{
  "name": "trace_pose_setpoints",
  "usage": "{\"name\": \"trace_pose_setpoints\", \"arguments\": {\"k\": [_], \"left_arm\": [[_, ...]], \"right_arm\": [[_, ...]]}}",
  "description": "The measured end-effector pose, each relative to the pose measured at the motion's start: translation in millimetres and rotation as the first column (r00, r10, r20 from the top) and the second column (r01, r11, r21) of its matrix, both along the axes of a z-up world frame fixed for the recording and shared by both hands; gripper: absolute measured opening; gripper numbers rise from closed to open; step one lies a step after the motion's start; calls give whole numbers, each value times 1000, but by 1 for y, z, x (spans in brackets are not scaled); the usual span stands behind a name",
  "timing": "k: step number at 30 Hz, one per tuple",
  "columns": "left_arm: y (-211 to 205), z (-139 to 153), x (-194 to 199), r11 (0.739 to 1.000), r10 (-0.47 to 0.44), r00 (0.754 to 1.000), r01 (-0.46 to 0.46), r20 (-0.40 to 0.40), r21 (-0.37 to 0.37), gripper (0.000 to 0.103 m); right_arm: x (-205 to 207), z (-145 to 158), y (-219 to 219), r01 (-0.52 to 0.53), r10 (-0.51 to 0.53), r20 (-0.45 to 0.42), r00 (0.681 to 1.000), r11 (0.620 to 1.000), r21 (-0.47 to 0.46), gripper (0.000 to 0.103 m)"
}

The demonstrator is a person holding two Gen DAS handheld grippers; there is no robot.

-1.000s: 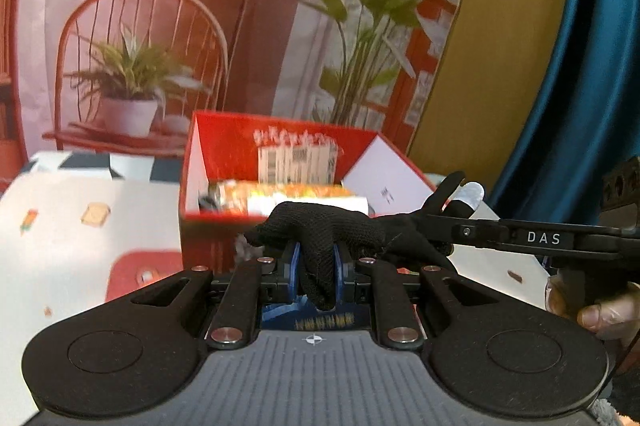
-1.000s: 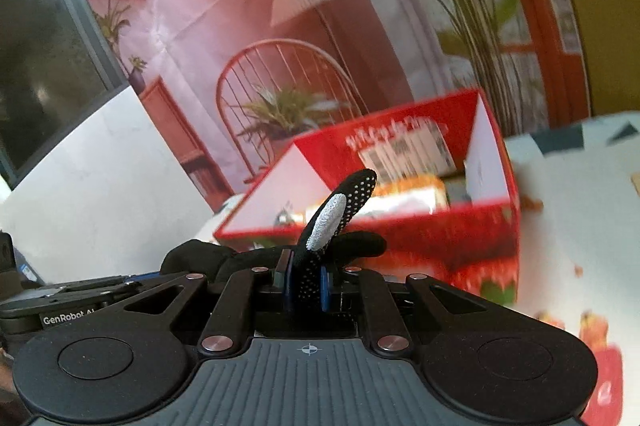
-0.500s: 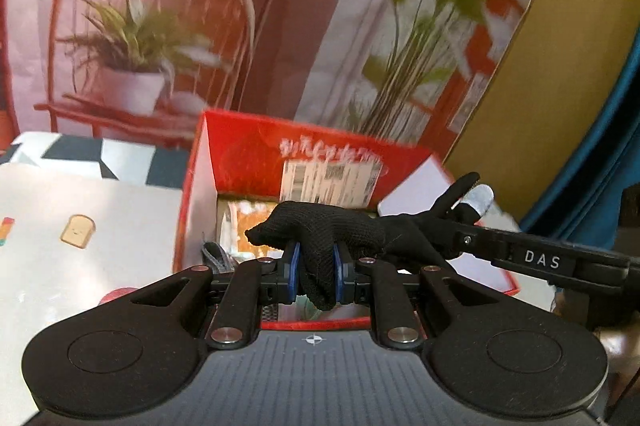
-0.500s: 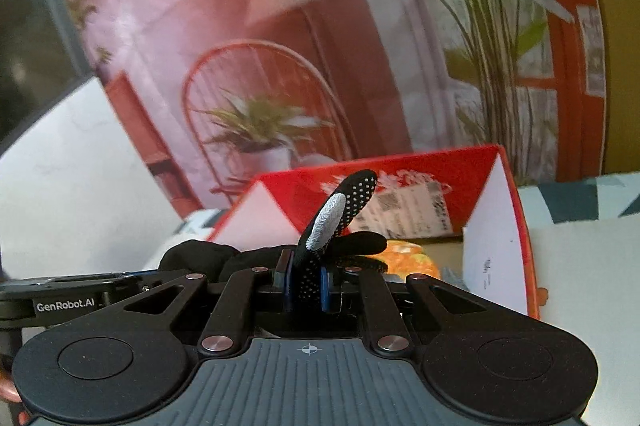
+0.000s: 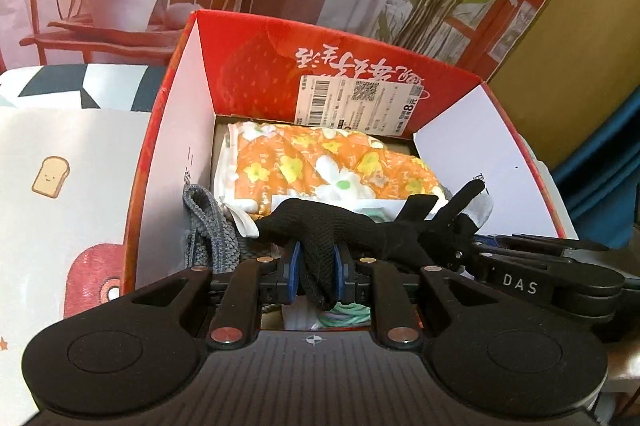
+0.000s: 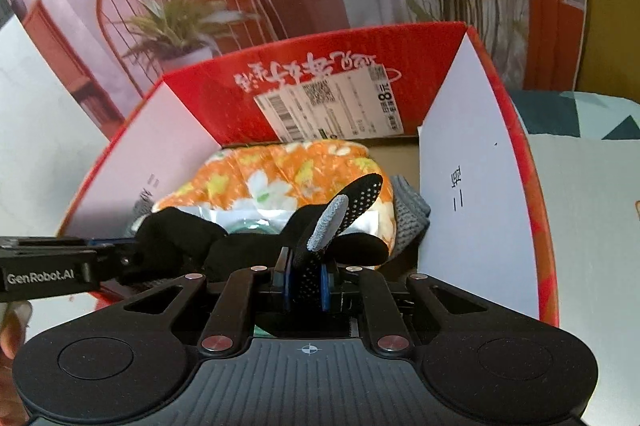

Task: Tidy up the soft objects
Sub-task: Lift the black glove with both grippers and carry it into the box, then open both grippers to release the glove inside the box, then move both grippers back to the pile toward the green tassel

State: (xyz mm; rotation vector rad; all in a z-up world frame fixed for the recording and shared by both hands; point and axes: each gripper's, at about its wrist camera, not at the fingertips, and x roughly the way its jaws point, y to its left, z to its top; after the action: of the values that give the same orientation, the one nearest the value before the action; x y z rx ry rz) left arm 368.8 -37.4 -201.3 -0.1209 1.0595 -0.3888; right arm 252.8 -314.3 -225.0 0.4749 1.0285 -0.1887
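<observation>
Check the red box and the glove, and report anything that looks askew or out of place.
Nothing is spilled or damaged. The black glove hangs stretched between the left gripper and the right gripper above the red box. Inside it, the orange floral cloth lies bunched, and a grey knitted piece slumps against one wall.

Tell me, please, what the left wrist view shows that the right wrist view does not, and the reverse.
Only the left wrist view shows the cartoon toast print on the white mat and green loops beneath the left gripper. Only the right wrist view shows the glove's white-dotted finger with its grey tip. Both show the red cardboard box, the orange floral cloth, the grey knitted piece and the black glove clamped by both grippers.
</observation>
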Motion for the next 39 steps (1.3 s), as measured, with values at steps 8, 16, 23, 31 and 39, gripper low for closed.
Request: {"name": "trace_pose_setpoints", "arguments": {"k": [8,16,23,31,39], "left_arm": [[-3,7,-2,1000,-3,999,1,47,26,40],[-2,34,-15,996,-15,986,0,164,89,58],[8,63,-47,997,-55,959,36,277,74,59],[18,66,-107,992,-98,947,70,305,101,59],[30,24,-160,997,-65,978,58,198,42,59]], "right_arm": [[10,-4,7,-13,9,-66,998,998,-60,13],[1,4,8,16,-21,-52,998,995,-99,25],[-34,41,19,12,2,87,996,986,-167,33],[-112,77,35,44,-3,273,962,989,-143,39],[-168,59,61,-34,63,208,976,990,-137,40]]}}
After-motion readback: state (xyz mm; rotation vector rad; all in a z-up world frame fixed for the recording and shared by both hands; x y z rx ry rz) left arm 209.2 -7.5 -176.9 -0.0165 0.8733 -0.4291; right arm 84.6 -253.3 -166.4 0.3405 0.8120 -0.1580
